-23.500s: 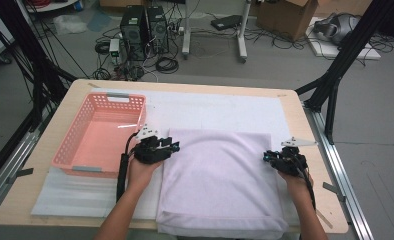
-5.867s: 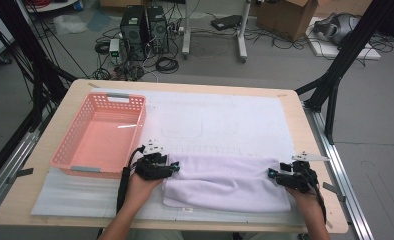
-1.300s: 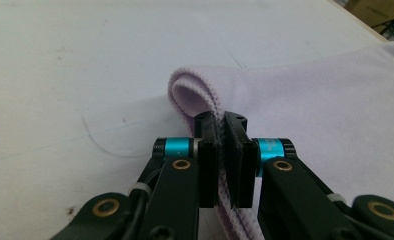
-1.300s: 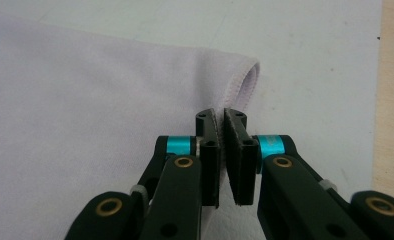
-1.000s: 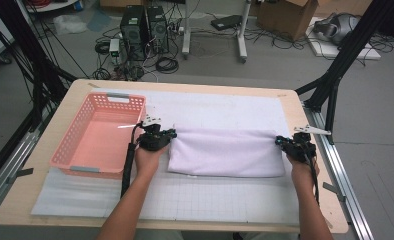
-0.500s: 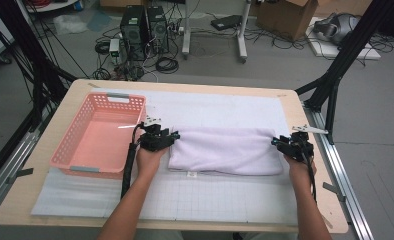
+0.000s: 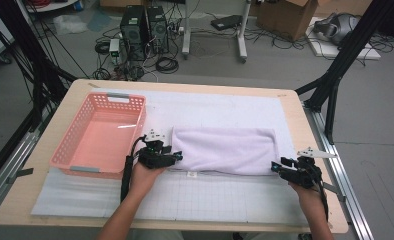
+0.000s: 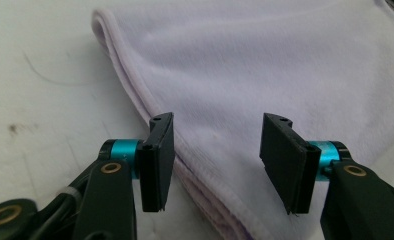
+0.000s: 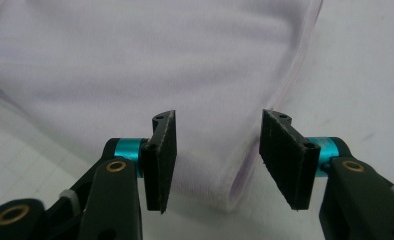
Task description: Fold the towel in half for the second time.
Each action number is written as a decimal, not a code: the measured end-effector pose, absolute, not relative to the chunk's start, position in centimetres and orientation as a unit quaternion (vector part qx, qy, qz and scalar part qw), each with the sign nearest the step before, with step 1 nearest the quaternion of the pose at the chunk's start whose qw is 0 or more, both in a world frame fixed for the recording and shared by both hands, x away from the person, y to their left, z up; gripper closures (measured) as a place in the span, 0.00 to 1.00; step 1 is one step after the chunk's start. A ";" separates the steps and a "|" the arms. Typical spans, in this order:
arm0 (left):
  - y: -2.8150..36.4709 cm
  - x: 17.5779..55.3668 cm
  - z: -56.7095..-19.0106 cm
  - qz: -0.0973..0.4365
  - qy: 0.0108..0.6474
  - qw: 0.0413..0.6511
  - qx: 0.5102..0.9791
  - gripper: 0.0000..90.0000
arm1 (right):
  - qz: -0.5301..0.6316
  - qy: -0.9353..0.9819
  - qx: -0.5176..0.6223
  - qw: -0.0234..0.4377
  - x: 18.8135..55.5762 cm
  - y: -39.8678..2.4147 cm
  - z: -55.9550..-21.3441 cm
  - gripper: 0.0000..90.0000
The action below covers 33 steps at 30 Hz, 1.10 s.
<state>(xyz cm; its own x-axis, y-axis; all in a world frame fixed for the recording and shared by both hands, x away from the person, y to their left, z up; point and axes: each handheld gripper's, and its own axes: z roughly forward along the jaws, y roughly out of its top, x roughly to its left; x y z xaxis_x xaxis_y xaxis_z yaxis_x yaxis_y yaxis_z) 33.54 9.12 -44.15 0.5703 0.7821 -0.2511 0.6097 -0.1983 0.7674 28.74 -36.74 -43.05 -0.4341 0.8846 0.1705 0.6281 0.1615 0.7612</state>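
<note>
A lavender towel (image 7: 225,150) lies folded into a long band on the white mat. My left gripper (image 7: 173,158) sits at its left end, and its jaws have just been opening. In the left gripper view the left gripper (image 8: 219,121) is open, with the towel (image 8: 265,60) and its hemmed edge lying loose under the gap. My right gripper (image 7: 275,168) is at the towel's near right corner, and its jaws have just been opening too. The right gripper view shows the right gripper (image 9: 219,117) open, with the folded corner of the towel (image 9: 135,65) low between the pads, untouched.
A pink plastic basket (image 7: 97,135) stands just left of my left gripper. The white gridded mat (image 7: 225,107) covers most of the wooden table (image 7: 315,200). A small white tag (image 7: 190,174) pokes out at the towel's near edge. Black frame posts rise at the right.
Both grippers have let go of the towel's ends, opened their jaws and drawn back toward the near side. The towel stays folded on the mat.
</note>
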 end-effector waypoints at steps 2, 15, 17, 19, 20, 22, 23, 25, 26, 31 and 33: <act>9.0 33.3 -44.4 0.099 0.449 0.436 0.773 0.77 | 0.388 0.754 0.508 0.152 28.5 -36.8 -43.4 0.75; 10.3 32.3 -45.0 0.134 0.493 0.452 0.732 0.68 | 0.358 0.757 0.515 0.182 28.5 -36.9 -43.4 0.80; 10.7 31.7 -45.0 0.129 0.490 0.463 0.727 0.62 | 0.364 0.749 0.523 0.181 28.1 -37.3 -43.2 0.68; 10.9 31.0 -44.9 0.124 0.483 0.471 0.728 0.58 | 0.389 0.733 0.527 0.184 27.5 -37.9 -42.6 0.60; 11.0 30.9 -45.0 0.115 0.482 0.473 0.728 0.57 | 0.397 0.727 0.528 0.184 27.2 -38.1 -42.4 0.56; 10.9 30.9 -45.3 0.098 0.482 0.471 0.732 0.54 | 0.401 0.726 0.530 0.176 27.1 -38.1 -42.6 0.53; 10.8 31.0 -45.5 0.089 0.485 0.471 0.732 0.53 | 0.399 0.727 0.533 0.169 27.2 -37.9 -42.9 0.53; 10.6 31.0 -45.5 0.082 0.485 0.472 0.731 0.52 | 0.390 0.733 0.535 0.154 27.5 -37.3 -43.8 0.54; 10.5 31.0 -45.5 0.079 0.481 0.470 0.736 0.56 | 0.379 0.741 0.532 0.156 27.7 -36.9 -44.3 0.57; 10.1 30.6 -45.5 0.086 0.468 0.454 0.753 0.92 | 0.388 0.749 0.521 0.131 27.7 -36.7 -44.3 0.90; 10.1 30.3 -45.4 0.091 0.468 0.455 0.752 0.94 | 0.382 0.753 0.521 0.127 27.5 -36.8 -44.1 0.91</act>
